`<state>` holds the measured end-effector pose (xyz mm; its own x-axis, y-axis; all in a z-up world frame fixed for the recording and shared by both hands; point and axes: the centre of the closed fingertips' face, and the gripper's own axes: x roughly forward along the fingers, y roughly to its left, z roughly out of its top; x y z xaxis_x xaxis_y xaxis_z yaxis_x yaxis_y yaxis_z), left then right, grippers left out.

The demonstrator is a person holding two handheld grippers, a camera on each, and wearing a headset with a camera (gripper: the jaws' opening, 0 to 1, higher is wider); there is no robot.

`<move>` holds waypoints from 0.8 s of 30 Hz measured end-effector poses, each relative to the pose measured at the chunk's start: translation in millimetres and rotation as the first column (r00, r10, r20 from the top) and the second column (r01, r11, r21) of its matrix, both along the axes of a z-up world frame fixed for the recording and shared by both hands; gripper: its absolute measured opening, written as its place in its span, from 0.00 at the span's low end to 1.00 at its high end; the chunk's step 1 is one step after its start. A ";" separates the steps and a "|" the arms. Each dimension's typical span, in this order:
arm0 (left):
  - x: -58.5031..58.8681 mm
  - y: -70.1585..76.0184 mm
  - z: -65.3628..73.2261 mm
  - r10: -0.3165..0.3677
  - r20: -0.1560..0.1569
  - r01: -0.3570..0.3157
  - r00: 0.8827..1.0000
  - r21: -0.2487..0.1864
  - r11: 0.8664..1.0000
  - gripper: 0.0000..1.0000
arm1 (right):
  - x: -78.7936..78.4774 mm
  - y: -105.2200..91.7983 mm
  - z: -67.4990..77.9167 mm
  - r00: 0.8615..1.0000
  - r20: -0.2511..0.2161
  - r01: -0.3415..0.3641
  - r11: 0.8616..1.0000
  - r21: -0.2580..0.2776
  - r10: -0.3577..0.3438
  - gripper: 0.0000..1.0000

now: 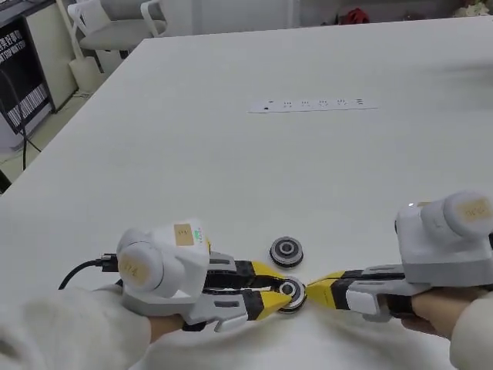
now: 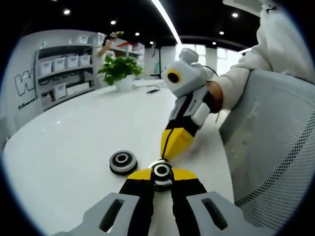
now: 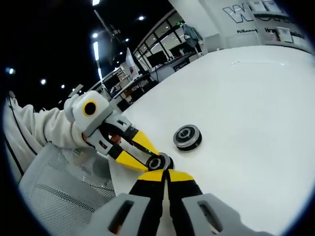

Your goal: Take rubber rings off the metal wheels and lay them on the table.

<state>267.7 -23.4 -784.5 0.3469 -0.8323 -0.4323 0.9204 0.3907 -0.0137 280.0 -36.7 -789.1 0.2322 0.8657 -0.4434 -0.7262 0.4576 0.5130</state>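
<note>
A small metal wheel (image 1: pixel 293 292) with a black rubber ring sits near the table's front edge, and my left gripper (image 1: pixel 283 294) is shut on it from the left. In the left gripper view the wheel (image 2: pixel 161 172) is pinched between the yellow tips of the left gripper (image 2: pixel 161 178). My right gripper (image 1: pixel 310 291) comes in from the right with its jaws shut, its tips touching the wheel's rim; I cannot tell whether they nip the ring. In the right gripper view the right gripper (image 3: pixel 165 173) meets the wheel (image 3: pixel 160 161). A second ringed wheel (image 1: pixel 286 251) lies flat just beyond.
The white table (image 1: pixel 308 169) stretches far ahead, with a flush socket strip (image 1: pixel 314 104) at mid-distance. A black cable (image 1: pixel 81 270) trails from the left gripper. A grey mesh chair back (image 2: pixel 270 147) stands close behind the table's edge.
</note>
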 end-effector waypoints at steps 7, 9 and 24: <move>0.0 0.3 0.0 0.000 0.000 0.000 1.000 -0.002 1.000 0.13 | -7.7 3.6 1.1 0.999 -0.033 -0.002 1.000 -0.001 0.002 0.00; 0.9 1.9 -1.1 0.000 0.000 0.000 1.000 -0.002 1.000 0.13 | -8.4 4.2 1.6 0.999 -0.045 0.002 1.000 0.004 -0.002 0.00; 0.7 2.2 -1.3 0.002 0.001 -0.002 1.000 -0.004 1.000 0.13 | -12.4 8.3 5.9 0.998 -0.062 0.000 1.000 0.010 0.001 0.00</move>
